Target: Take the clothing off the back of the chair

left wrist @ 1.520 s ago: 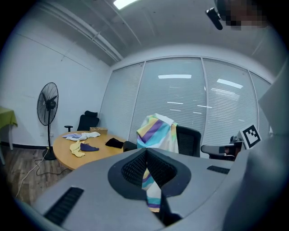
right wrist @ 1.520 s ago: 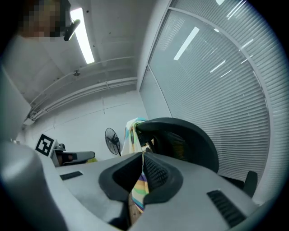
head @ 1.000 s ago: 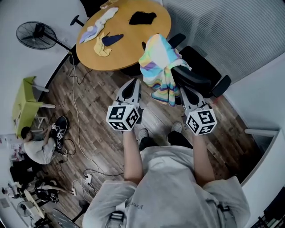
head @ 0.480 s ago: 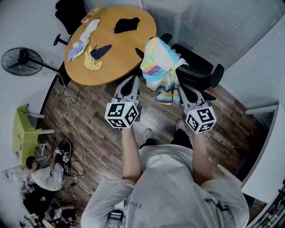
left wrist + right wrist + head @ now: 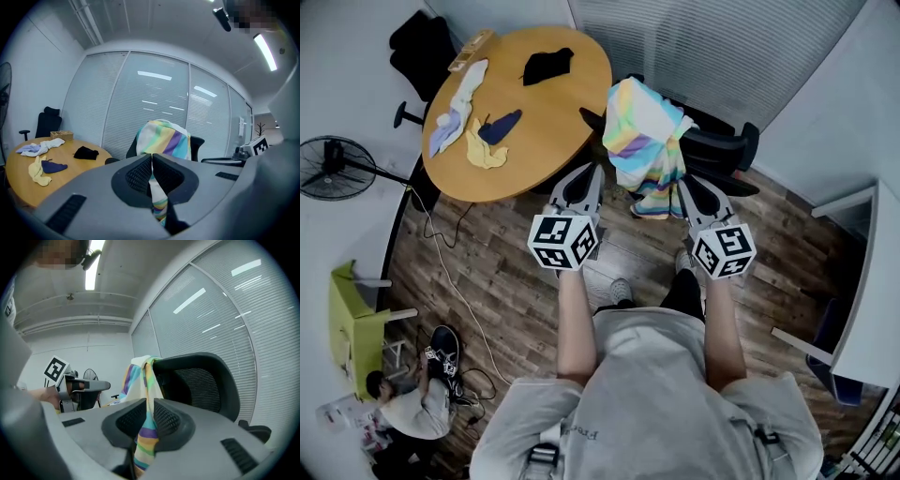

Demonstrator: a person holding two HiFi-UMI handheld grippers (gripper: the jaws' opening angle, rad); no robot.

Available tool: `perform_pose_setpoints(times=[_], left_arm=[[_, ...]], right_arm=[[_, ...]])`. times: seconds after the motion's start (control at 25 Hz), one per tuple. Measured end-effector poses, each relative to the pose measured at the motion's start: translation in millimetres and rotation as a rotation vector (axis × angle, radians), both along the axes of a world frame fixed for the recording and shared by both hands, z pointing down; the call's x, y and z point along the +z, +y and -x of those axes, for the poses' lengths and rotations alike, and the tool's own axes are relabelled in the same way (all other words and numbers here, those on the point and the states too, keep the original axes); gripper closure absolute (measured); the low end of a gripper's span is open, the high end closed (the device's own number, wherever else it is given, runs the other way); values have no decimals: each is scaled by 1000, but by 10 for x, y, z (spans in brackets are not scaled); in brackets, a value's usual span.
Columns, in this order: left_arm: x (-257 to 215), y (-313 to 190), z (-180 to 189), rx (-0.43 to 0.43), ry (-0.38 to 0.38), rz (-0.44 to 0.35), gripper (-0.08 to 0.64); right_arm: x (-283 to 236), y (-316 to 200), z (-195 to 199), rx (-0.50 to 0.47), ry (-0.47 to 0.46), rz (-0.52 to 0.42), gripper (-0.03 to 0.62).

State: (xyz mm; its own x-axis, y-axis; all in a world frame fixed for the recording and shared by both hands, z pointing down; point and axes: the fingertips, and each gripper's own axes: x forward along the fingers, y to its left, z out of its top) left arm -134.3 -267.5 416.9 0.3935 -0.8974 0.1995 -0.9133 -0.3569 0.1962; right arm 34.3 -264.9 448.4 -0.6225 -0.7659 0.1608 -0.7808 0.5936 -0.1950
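Note:
A pastel striped piece of clothing [image 5: 642, 136] hangs over the back of a black office chair [image 5: 719, 150], beside the round table. My left gripper [image 5: 593, 172] is shut and empty, its tip just left of the clothing's lower part. On the other side my right gripper [image 5: 682, 185] is shut too, close to the hanging hem but apart from it. In the left gripper view the clothing [image 5: 165, 138] shows beyond the closed gripper [image 5: 151, 157]. In the right gripper view it [image 5: 139, 375] drapes down the chair back [image 5: 202, 380] ahead of the gripper [image 5: 149, 402].
The round wooden table [image 5: 558, 117] carries a black cloth [image 5: 547, 66] and several light and dark pieces. A standing fan [image 5: 333, 169], a green chair [image 5: 349, 317], floor cables and a person sitting on the floor [image 5: 408, 410] are at the left. A white desk [image 5: 870, 281] is at the right.
The head view has swung round: table, fan and green chair slid left and down. Both grippers stay shut, still either side of the clothing, which remains on the chair.

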Motion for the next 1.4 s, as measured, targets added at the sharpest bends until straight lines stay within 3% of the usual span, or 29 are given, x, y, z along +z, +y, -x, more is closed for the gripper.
perform_pose_setpoints(times=[0.12,0.2,0.4,0.72,0.84,1.12,1.4], left_arm=[[28,6,-46,53,-18,3,531],[36,-6,-72,84,-26,2,527],[11,-84,-103,137,-27,-7,470],[-75,-328,-221,197,-55,-27,276],[-121,-419,-292,215,-49,-39,240],[-193,-639,-534,273,-49,-56,213],[-211,-772,-662,291,-121,-60,213]], right_arm=[[16,27,13,33,9,-4,547],[40,35,36,48,19,-1,496],[88,22,137,57,46,5,438],[148,-160,285,37,128,25,312],[169,-221,351,15,155,31,275],[244,-336,451,-4,215,26,268],[268,-436,429,10,262,11,268]])
